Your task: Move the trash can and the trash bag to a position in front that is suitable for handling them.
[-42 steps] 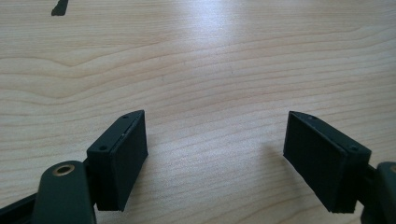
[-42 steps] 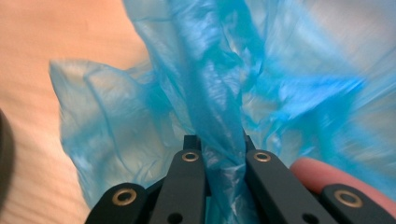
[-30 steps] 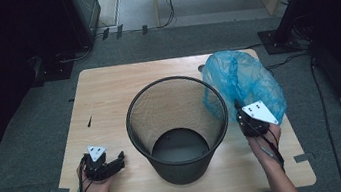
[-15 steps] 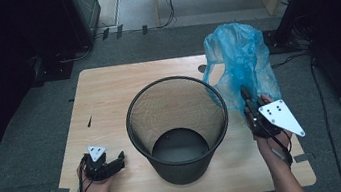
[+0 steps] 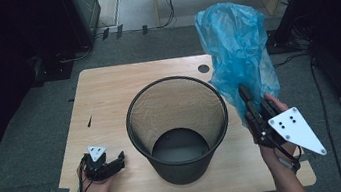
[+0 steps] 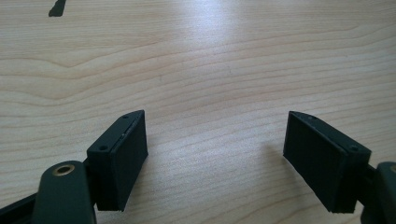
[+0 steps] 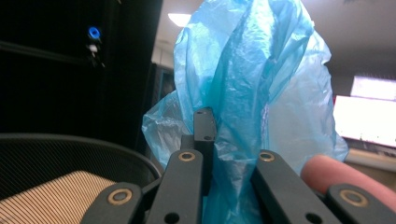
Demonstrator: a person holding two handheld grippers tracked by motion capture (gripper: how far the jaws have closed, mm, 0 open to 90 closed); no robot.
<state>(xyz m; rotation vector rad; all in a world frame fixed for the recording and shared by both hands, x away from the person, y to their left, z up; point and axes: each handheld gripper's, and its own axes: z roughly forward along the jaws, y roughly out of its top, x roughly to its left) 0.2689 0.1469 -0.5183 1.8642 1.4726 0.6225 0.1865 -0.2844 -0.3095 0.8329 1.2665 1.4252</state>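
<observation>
I count one blue plastic bag [image 5: 238, 51] and one black mesh bin [image 5: 177, 125] — both on one wooden table [image 5: 107, 89]. I have two grippers — one in each hand: my left gripper [image 5: 109, 166] and my right gripper [image 5: 245, 96]. On the tabletop I see one round cable hole [image 5: 203, 68] and one small dark mark [image 5: 90, 121].
</observation>
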